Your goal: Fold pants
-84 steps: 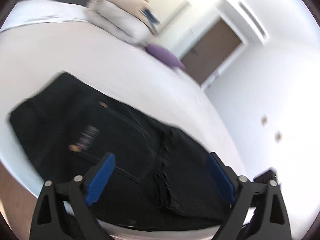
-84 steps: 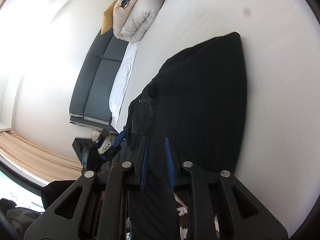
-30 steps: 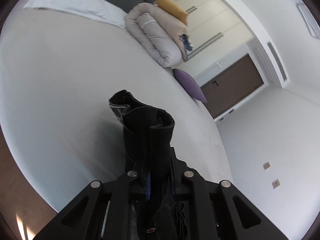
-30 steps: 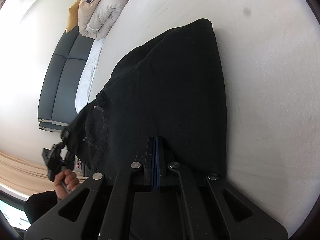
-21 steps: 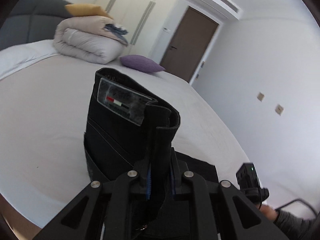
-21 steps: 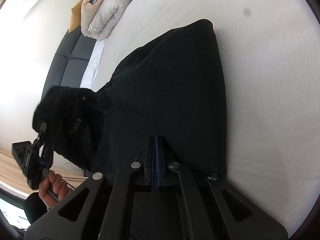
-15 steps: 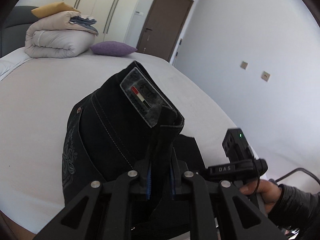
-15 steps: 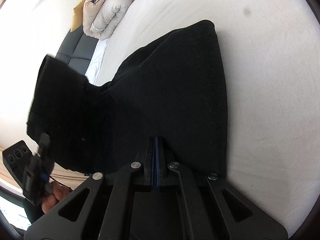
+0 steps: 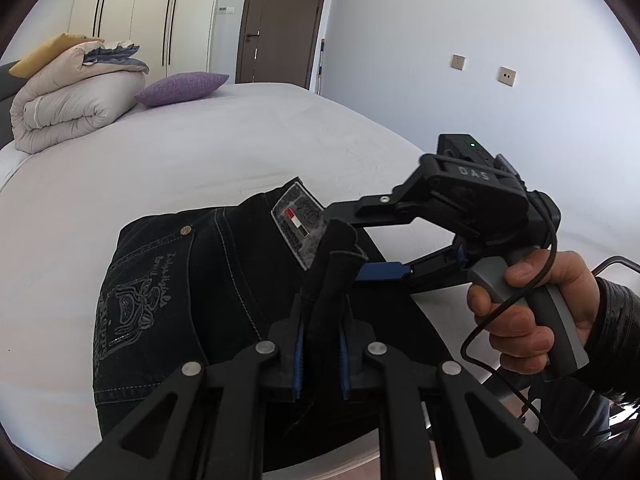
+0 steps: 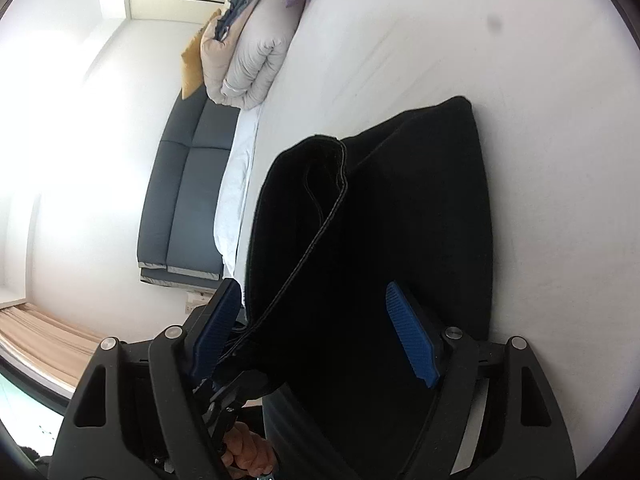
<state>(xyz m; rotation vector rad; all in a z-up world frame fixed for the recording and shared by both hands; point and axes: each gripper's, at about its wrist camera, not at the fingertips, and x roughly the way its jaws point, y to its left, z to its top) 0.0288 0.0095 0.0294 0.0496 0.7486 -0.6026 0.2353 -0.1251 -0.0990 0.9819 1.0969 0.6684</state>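
Pants [image 9: 168, 300]: black, lying doubled on the bed [image 9: 200, 152], waistband patch at 12 o'clock; left hand-held gripper [image 9: 320, 354] clamped on the waistband edge, likely steering the fold; right hand-held gripper [image 10: 316, 336] spread apart, gripping nothing, over the cloth.

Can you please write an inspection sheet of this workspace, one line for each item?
Surface: white bed, sheet smooth, one small dark spot.
Job's things: black pants lying on the bed near its edge, folded over, back pocket and waistband label facing up.
Clutter: rolled duvet and purple pillow at the far end.
Grippers: left gripper shut on the pants' edge; right gripper open above the fabric.
Cables: black cable running past the right hand.
Surroundings: brown door, wardrobes, dark headboard.
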